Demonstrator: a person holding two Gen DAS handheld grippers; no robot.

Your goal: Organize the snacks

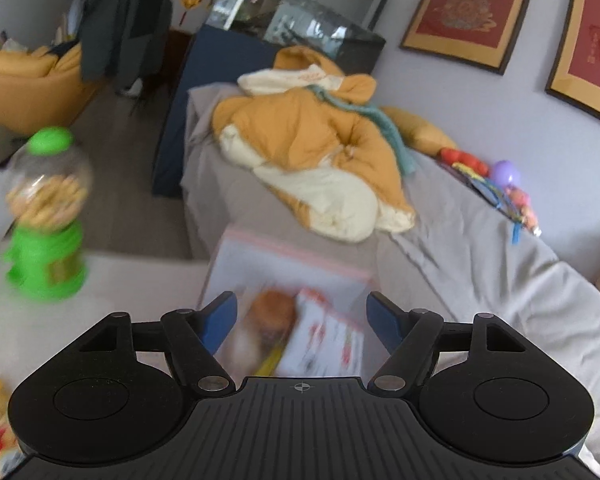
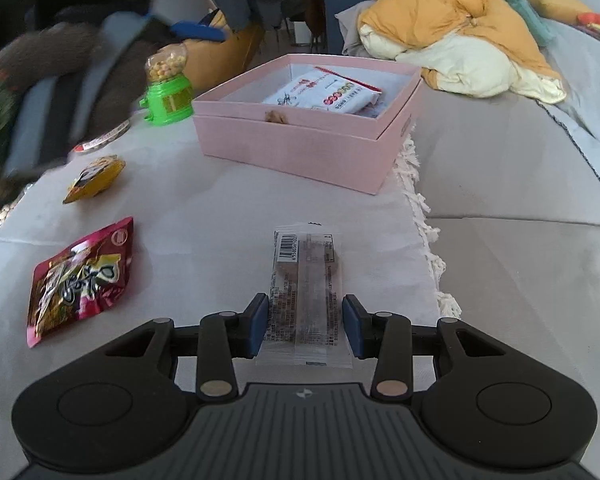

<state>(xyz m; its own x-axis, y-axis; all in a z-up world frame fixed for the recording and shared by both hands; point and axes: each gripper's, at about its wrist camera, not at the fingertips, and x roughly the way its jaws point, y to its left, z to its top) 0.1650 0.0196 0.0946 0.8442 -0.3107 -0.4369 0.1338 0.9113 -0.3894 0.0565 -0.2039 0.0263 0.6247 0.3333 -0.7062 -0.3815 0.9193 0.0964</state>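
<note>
Sorting is partly done: the pink box (image 2: 300,136) already holds at least 2 items, a white printed packet (image 2: 326,94) and a small brown snack (image 2: 277,117) against its near wall. The left claw (image 1: 302,318) hovers over the box with its jaws spread wide and nothing between them; the left wrist view is blurred, so the contents beneath it read only as a brown item and the white packet.

Nearer than the box, on the cloth-covered table (image 2: 204,216), the right claw (image 2: 306,326) straddles a clear-wrapped bar (image 2: 306,296) lying label side up. Its blue pads sit just beside the wrapper's 2 long edges, apparently not pressing yet, so I judge it released and about to close.

Left of the box stands a green candy dispenser (image 2: 168,90). In front of the box and to its left lie 3 more items: a yellow packet (image 2: 96,178), a red foil packet (image 2: 80,280) closest to the camera, and a small packet (image 2: 100,140) half hidden by the blurred arm.

By my estimate less than half the job is done, with the bar the likely next item for the box.
</note>
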